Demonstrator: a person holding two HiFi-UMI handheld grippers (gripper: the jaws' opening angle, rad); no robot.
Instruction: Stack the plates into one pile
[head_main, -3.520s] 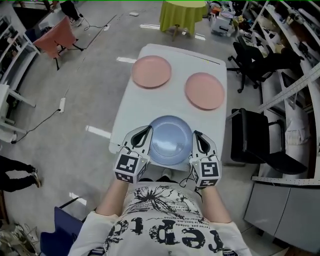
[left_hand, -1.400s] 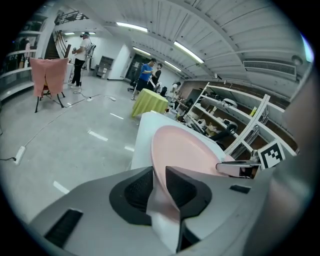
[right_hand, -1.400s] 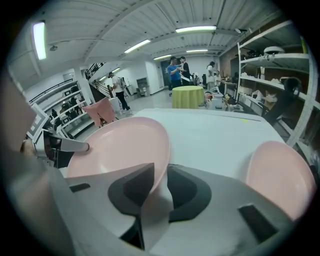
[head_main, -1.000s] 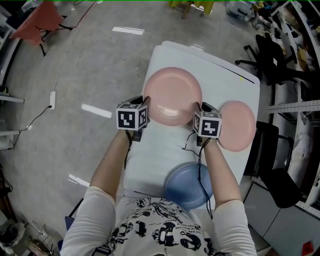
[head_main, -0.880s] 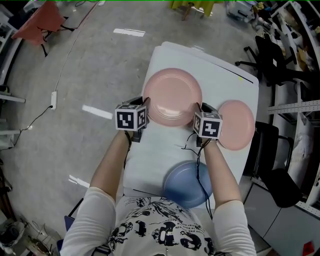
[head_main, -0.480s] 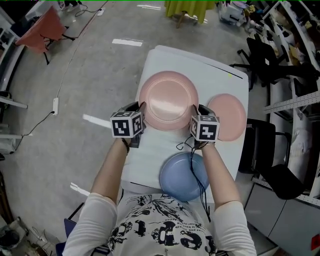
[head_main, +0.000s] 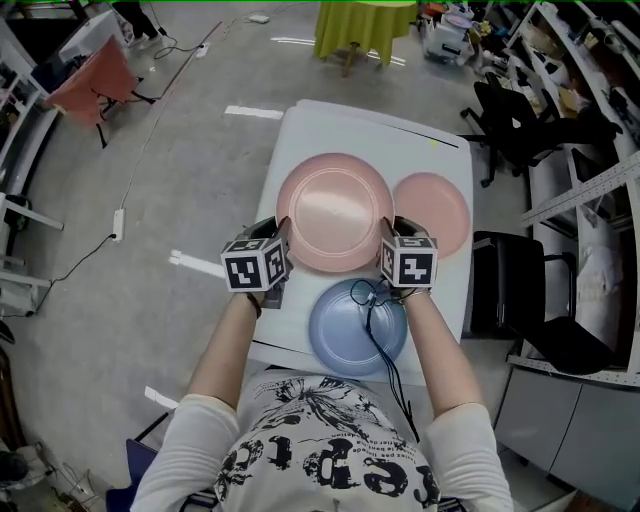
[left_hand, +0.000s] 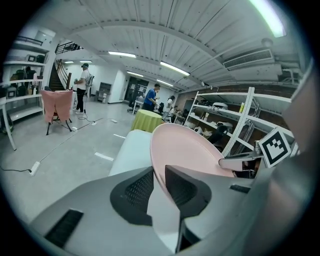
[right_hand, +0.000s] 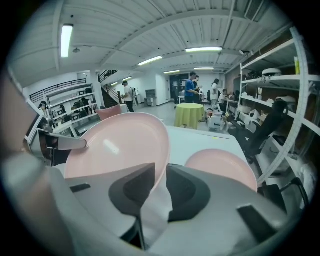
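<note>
White table (head_main: 300, 130) in a cluttered workshop bore a blue plate (head_main: 350, 330) at its near edge and a small pink plate (head_main: 435, 212) by its right edge. The left hand-held gripper (head_main: 283, 230) and the right hand-held gripper (head_main: 388, 233) clamped opposite rims of the large pink plate (head_main: 333, 212) over the table's middle. Mid-carry, seemingly; next, lowering it level onto another plate.

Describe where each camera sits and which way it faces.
Head view: on the person's head, facing steeply down at the table; forearms, left gripper, right gripper show.
Left gripper view: on the left gripper, looking along its jaws, shut on the held pink plate's rim.
Right gripper view: on the right gripper, likewise, clamping the opposite rim.
Shared: both gripper views show that plate.
</note>
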